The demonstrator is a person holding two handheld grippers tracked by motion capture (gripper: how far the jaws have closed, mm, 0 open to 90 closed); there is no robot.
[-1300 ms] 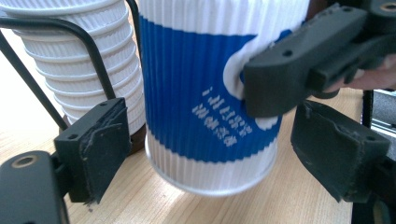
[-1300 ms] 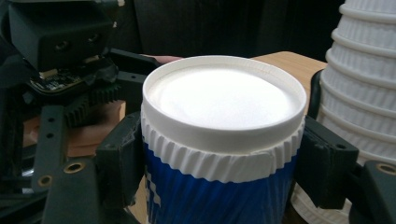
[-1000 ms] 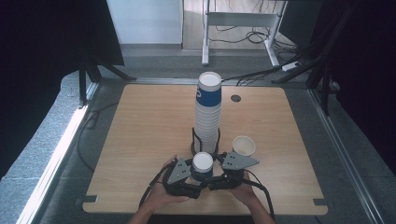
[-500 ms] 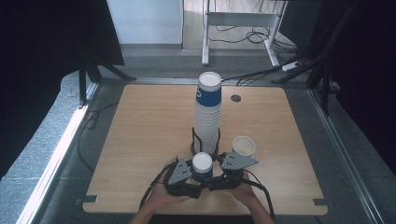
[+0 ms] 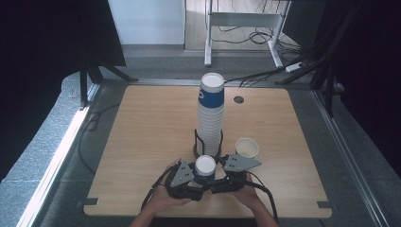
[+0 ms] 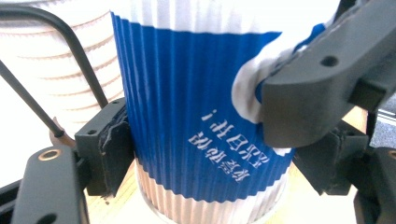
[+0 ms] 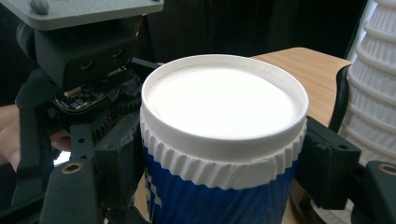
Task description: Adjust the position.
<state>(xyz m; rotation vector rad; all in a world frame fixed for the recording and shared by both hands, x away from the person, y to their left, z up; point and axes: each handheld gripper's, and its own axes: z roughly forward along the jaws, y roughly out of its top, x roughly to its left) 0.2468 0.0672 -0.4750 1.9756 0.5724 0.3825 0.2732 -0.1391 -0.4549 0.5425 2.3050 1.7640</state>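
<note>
At the near table [image 5: 142,142] edge, an inverted blue-and-white ribbed cup [image 5: 205,166] bearing white, unreadable lettering is clamped by the left gripper [image 5: 196,177], whose jaws have just been closing. It is also flanked by the right gripper [image 5: 215,176], whose jaws have just been widening. Behind are an upright cup [image 5: 247,147] and a tall stack [image 5: 211,113].

We see tall stack of ribbed paper cups [image 5: 210,118] upright in black wire holder [image 5: 197,142] at table [image 5: 142,137] centre. Open empty cup [image 5: 247,148] stands just right of stack. Round cable hole [image 5: 239,100] near far edge. Beyond table: metal frame [image 5: 241,21], power strip [image 5: 298,66], cables on floor.
</note>
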